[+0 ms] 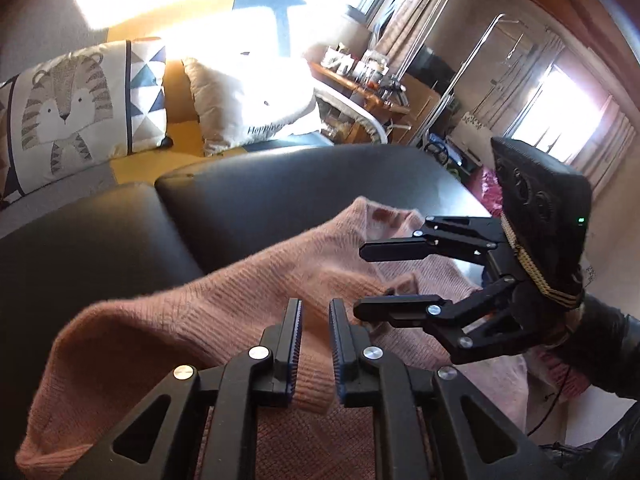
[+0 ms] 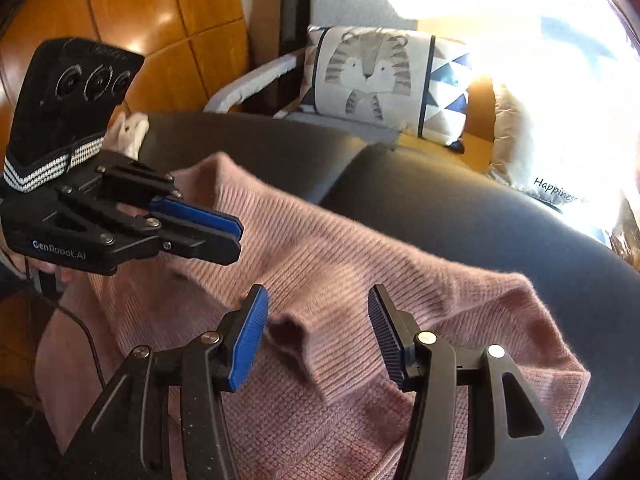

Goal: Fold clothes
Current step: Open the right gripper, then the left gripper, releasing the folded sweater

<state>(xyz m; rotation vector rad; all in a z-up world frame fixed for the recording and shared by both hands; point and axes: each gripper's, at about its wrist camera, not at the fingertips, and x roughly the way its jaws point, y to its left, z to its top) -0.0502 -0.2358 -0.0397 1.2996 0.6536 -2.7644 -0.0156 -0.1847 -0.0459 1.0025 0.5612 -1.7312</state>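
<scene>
A pink knit sweater (image 1: 240, 300) (image 2: 360, 248) lies rumpled across a black leather seat (image 1: 280, 188) (image 2: 480, 216), with a folded sleeve or hem bunched near the middle. My left gripper (image 1: 315, 312) (image 2: 238, 236) hovers just over the sweater. Only a narrow gap separates its pads, and no fabric is pinched between them. My right gripper (image 2: 316, 312) (image 1: 360, 278) stands open wide above the bunched fold. Its blue pads sit on either side of the fold without touching it. The two grippers are close together over the garment.
A tiger-print cushion (image 1: 68, 108) (image 2: 372, 76) and a white cushion (image 1: 256, 96) (image 2: 540, 160) rest behind the seat in strong sunlight. A cluttered wooden desk (image 1: 360, 84) stands further back. A black cable (image 2: 88, 340) trails off the sweater's left side.
</scene>
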